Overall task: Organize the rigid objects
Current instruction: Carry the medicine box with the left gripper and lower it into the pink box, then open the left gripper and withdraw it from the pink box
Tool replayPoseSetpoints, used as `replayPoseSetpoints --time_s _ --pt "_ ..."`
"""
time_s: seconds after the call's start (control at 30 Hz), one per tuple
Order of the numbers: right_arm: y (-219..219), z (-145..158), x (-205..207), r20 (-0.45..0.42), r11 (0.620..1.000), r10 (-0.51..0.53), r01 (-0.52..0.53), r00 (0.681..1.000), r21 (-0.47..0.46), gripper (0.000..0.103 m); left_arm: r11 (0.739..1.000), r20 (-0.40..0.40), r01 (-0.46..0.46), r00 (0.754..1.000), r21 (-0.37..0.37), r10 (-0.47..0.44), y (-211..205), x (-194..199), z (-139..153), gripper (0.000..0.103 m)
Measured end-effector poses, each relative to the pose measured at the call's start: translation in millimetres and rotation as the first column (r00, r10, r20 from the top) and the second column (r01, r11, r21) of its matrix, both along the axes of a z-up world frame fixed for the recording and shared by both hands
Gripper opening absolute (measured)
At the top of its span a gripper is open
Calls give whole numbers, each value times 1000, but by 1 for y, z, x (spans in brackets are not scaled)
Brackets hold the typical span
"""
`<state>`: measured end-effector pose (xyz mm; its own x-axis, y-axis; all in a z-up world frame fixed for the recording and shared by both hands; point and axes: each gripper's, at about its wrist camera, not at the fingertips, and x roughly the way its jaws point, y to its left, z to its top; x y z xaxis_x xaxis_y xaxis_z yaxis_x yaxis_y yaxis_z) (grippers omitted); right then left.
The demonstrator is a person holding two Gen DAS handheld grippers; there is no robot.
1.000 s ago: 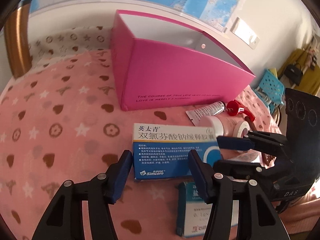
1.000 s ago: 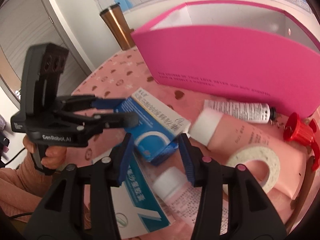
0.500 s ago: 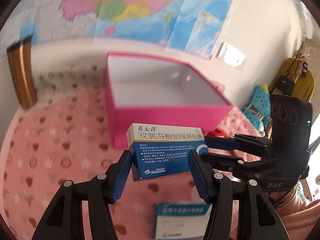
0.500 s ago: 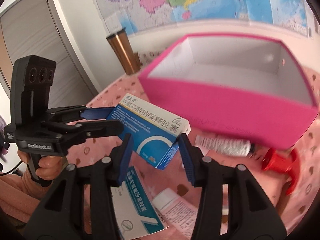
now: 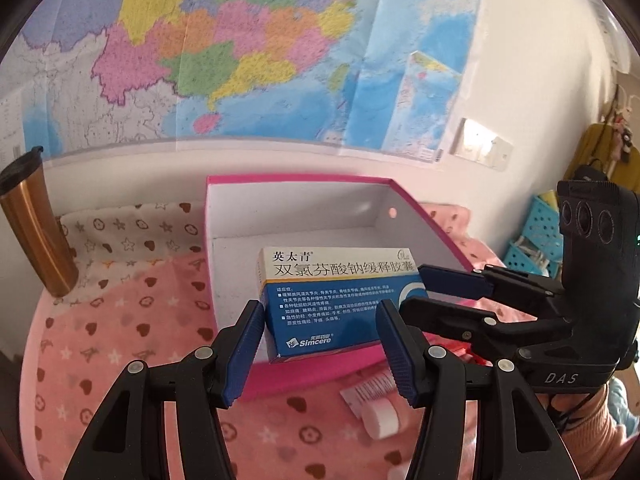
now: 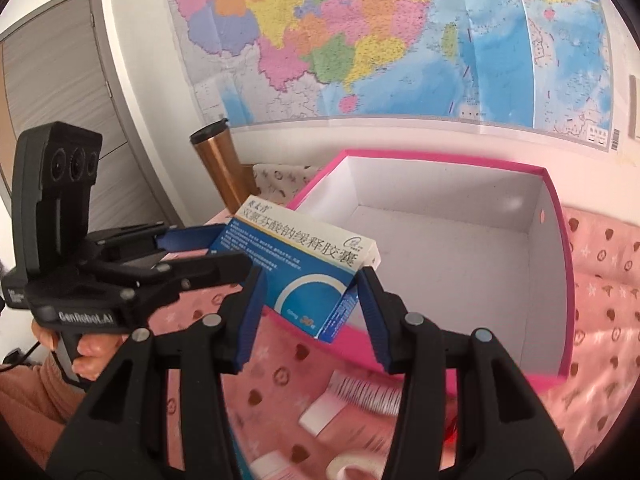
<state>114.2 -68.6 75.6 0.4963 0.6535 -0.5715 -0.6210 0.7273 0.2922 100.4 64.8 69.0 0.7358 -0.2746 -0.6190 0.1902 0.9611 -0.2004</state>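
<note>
The left gripper (image 5: 320, 344) and the right gripper (image 6: 312, 312) each squeezed one end of the blue and white medicine box (image 5: 340, 300). The box was up in the air, just in front of both tools, over the near edge of the open pink box (image 5: 300, 200). A pink tube (image 5: 376, 404) lay on the pink cloth (image 5: 120, 340) below the left tool.

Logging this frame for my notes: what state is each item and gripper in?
pink box: open, empty
medicine box: lifted, over the pink box's near wall
left gripper: shut on medicine box
right gripper: shut on medicine box
copper tumbler: upright, lid on
tube: lying flat
</note>
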Motion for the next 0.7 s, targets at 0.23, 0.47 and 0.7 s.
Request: replayPoseSetpoints --time_s 0.23,0.47,0.7 --pt "6 -26 45 -110 1000 4 -2 994 12 51 997 -71 -46 996 58 50 0 28 -23 58" --pt "15 -52 68 -211 999 34 -29 977 25 51 996 -100 -73 992 52 78 5 38 -32 58" --pt "12 -49 67 -188 999 6 0 982 33 51 992 -38 -105 993 63 108 4 28 -24 58"
